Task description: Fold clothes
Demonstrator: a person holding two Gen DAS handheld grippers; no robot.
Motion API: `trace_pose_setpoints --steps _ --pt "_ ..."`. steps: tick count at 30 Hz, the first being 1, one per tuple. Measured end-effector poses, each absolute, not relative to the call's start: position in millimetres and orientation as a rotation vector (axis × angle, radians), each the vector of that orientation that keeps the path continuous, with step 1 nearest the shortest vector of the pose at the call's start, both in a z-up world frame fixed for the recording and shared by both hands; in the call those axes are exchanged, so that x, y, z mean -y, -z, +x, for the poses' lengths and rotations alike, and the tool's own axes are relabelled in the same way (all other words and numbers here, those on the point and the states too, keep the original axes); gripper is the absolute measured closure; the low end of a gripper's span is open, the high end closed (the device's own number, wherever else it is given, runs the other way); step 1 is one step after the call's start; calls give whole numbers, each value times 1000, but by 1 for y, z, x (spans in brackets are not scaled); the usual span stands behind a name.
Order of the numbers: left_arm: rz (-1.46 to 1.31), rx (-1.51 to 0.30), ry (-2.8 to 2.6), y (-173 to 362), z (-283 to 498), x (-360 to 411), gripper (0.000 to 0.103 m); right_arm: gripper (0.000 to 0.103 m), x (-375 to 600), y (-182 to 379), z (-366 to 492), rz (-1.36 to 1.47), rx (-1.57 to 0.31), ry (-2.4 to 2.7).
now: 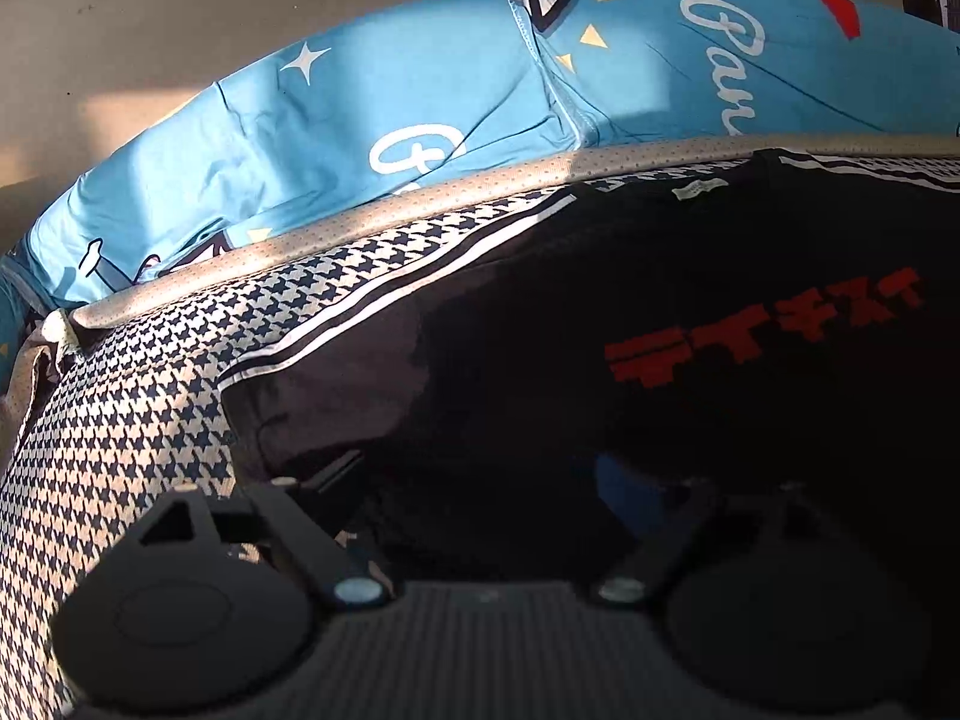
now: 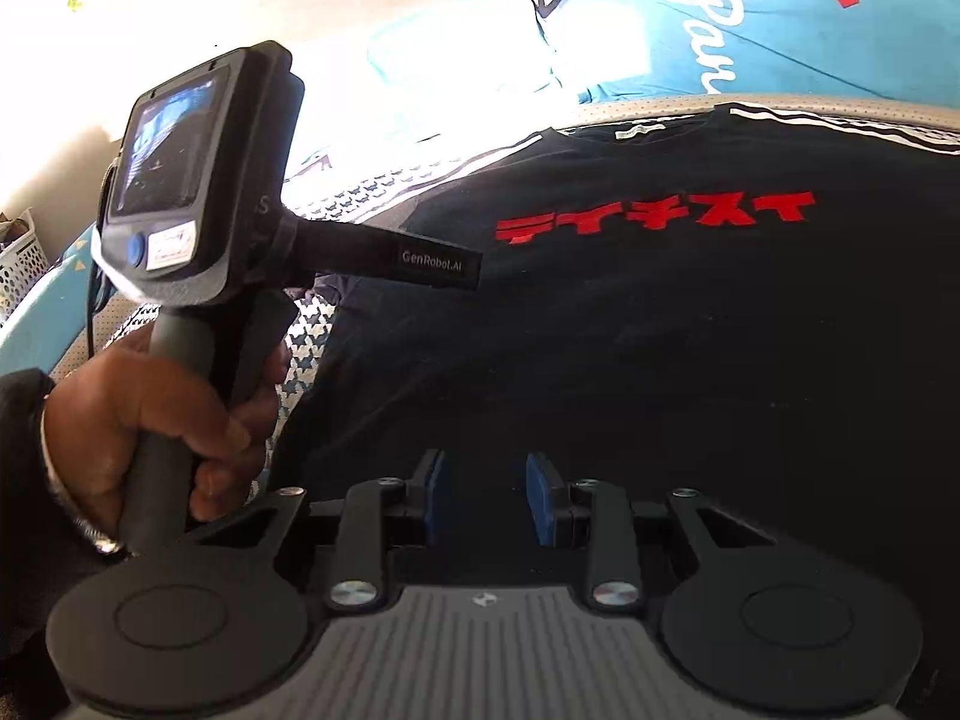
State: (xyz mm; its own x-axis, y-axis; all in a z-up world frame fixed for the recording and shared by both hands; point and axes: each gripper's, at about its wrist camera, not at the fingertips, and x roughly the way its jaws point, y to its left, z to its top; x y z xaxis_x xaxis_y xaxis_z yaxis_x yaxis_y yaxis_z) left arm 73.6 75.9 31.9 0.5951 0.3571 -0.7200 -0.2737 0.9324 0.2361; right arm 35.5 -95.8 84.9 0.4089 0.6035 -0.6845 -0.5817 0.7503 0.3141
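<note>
The left wrist camera sits low and very close over the black T-shirt with red block lettering, looking forward toward the blue patterned bedding. The right wrist camera rides higher and further back, facing the same way, and takes in the black handheld left gripper at its left. Both views share the shirt's lettering, the neck label and the bedding beyond

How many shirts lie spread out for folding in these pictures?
1: the black T-shirt with red lettering, lying flat on the houndstooth cloth before both grippers. Others may be hidden outside the views.
</note>
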Motion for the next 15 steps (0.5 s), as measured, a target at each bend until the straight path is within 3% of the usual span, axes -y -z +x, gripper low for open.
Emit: trace_pose_setpoints --steps 4,10,15 --pt "98 -893 -363 -21 72 -74 16 73 97 -85 35 24 -872 -742" --pt "115 -896 -391 -13 63 -71 1 73 102 -87 37 19 -868 -721" --pt "140 -895 -388 -12 52 -62 1 73 113 -92 43 20 -854 -691"
